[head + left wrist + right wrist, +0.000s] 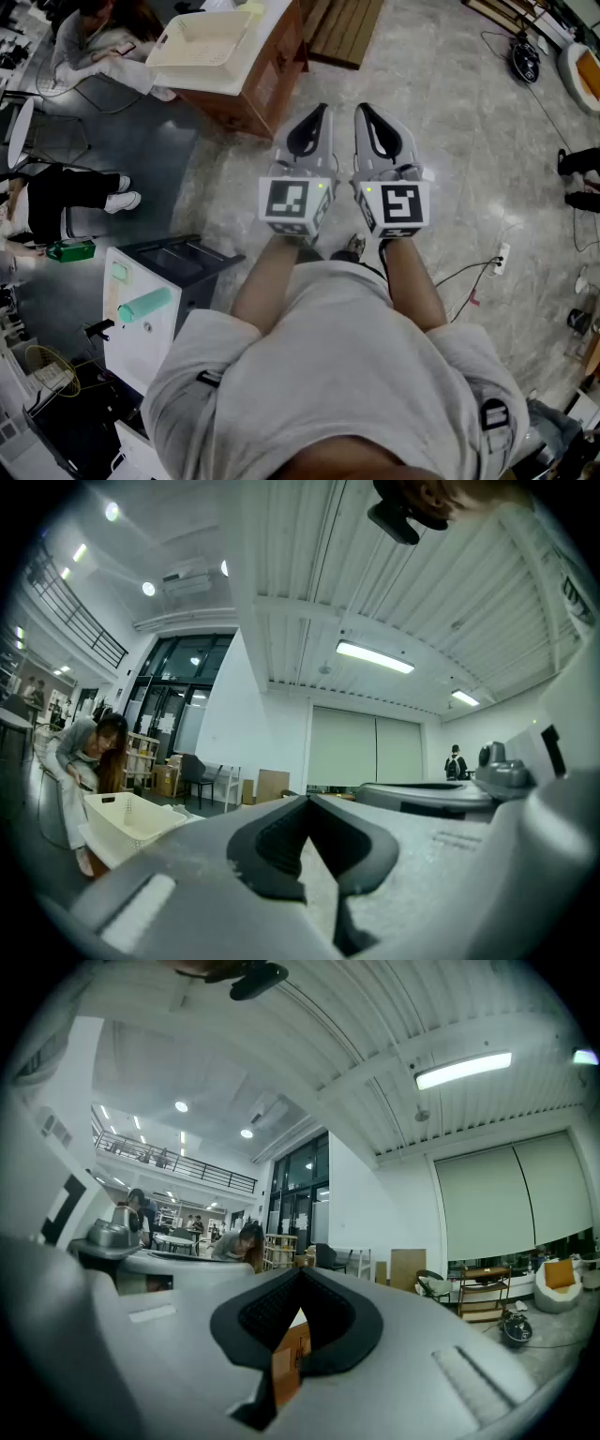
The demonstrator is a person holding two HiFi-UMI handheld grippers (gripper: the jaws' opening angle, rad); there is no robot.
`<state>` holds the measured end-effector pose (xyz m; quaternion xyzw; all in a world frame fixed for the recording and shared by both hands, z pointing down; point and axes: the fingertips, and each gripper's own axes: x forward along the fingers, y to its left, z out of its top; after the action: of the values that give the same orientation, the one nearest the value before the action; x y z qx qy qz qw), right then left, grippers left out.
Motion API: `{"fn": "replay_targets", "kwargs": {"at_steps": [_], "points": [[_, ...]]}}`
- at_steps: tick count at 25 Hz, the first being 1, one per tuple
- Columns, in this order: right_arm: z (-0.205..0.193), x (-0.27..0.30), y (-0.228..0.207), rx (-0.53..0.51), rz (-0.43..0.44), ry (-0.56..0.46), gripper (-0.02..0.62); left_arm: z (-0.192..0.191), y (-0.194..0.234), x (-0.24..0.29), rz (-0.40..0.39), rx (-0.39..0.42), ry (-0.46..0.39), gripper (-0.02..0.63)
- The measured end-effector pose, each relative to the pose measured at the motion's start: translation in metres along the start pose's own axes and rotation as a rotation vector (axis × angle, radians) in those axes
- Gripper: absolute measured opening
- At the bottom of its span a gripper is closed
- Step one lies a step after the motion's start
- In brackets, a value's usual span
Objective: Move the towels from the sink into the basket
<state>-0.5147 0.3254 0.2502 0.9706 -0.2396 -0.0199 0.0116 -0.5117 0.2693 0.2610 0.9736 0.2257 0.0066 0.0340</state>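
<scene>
My left tool (320, 112) and right tool (362, 111) are both closed and empty, side by side. The basket (167, 49) sits ahead-left, well apart.

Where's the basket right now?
Head view, upper left: the white basket sits on a brown box, just ahead and left of the left gripper.

Left gripper (307, 801) closed and empty, white basket (127, 820) at left

Pale short-sleeved shirt (328, 375) worn; grey left tongs (321, 112) and right tongs (362, 111) bear black-and-white marker cubes (292, 204).
</scene>
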Motion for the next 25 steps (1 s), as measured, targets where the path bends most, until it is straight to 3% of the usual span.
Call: {"fn": "replay_targets", "kwargs": {"at_steps": [13, 25], "points": [[-0.007, 0.003, -0.021, 0.029, -0.001, 0.0, 0.006, -0.011, -0.008, 0.015, 0.024, -0.016, 0.021, 0.02], [-0.026, 0.011, -0.063, 0.032, 0.083, 0.022, 0.006, -0.032, -0.026, 0.052, 0.091, -0.025, 0.034, 0.02]]}}
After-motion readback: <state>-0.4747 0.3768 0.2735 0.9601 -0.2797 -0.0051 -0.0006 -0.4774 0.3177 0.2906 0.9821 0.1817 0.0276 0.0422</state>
